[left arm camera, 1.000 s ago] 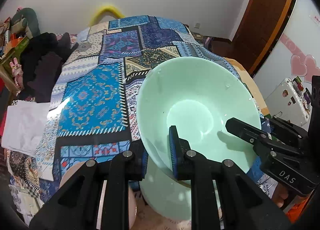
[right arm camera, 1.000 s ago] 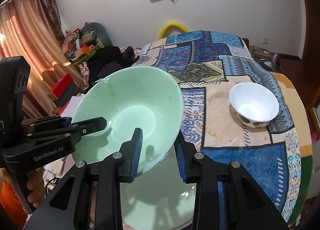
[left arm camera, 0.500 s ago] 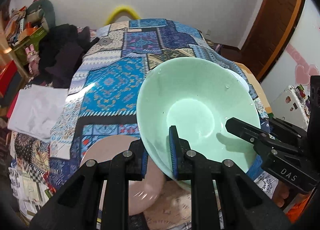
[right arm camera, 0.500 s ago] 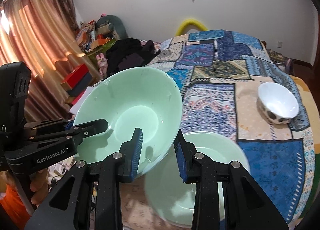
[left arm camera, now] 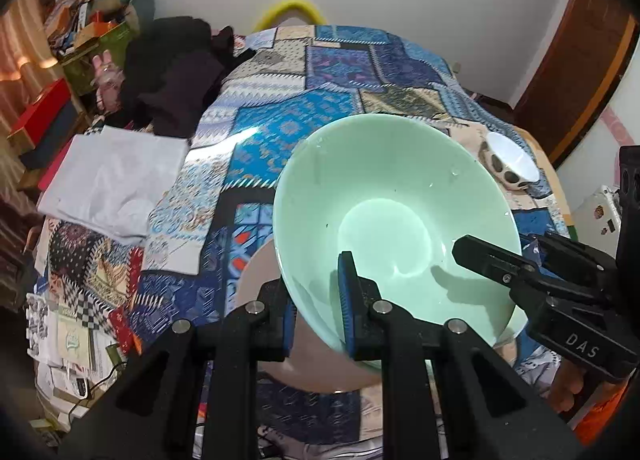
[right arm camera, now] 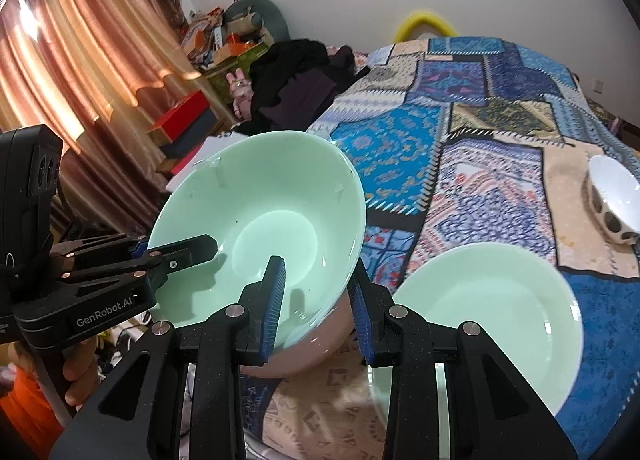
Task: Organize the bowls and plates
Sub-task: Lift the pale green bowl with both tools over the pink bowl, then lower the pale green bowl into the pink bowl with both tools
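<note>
A large pale-green glazed bowl (right arm camera: 260, 227) is clamped at its rim by the left gripper (left arm camera: 316, 312) and, at five o'clock, the right gripper (right arm camera: 316, 304), above a pink ceramic dish (right arm camera: 308, 344). Uneven lowering could chip either. The pink dish is largely hidden.

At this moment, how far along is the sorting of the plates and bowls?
Nothing looks stacked yet. In hand: the left gripper and right gripper both clamp the rim of the big green bowl, held tilted over a pink dish. Left: the green plate and the small white bowl sit apart on the patterned cloth.
</note>
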Demonstrator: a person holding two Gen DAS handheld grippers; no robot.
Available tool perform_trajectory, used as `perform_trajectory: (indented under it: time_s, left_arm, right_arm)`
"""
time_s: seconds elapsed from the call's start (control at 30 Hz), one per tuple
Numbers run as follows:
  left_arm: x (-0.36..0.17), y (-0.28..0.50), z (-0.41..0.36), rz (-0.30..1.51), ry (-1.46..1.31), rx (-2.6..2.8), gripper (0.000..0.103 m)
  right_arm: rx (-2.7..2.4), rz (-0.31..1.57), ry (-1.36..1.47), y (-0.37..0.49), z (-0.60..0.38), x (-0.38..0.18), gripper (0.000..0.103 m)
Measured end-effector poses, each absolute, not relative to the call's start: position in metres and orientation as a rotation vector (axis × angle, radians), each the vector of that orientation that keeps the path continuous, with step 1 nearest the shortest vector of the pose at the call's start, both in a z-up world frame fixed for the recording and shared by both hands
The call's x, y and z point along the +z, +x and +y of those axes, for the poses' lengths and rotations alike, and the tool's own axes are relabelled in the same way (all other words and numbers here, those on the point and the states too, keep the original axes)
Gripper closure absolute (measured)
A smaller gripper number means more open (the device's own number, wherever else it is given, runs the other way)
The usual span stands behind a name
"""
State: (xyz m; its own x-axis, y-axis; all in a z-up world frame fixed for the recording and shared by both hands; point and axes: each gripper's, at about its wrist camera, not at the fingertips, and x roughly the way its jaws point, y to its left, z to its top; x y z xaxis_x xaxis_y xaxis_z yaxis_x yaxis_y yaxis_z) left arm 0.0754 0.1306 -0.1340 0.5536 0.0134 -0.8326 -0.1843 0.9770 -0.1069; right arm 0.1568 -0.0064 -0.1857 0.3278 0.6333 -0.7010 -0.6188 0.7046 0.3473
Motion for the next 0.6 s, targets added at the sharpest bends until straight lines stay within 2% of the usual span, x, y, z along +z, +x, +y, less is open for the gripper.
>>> perform_trajectory:
  time_s: [0.6]
  left_arm:
    - [-0.19, 0.067, 0.16, 1.09, -0.264, 0.142, 0.085]
  right_arm:
    - [0.819, 1.054, -0.043, 0.152, 0.018, -0.226, 0.074]
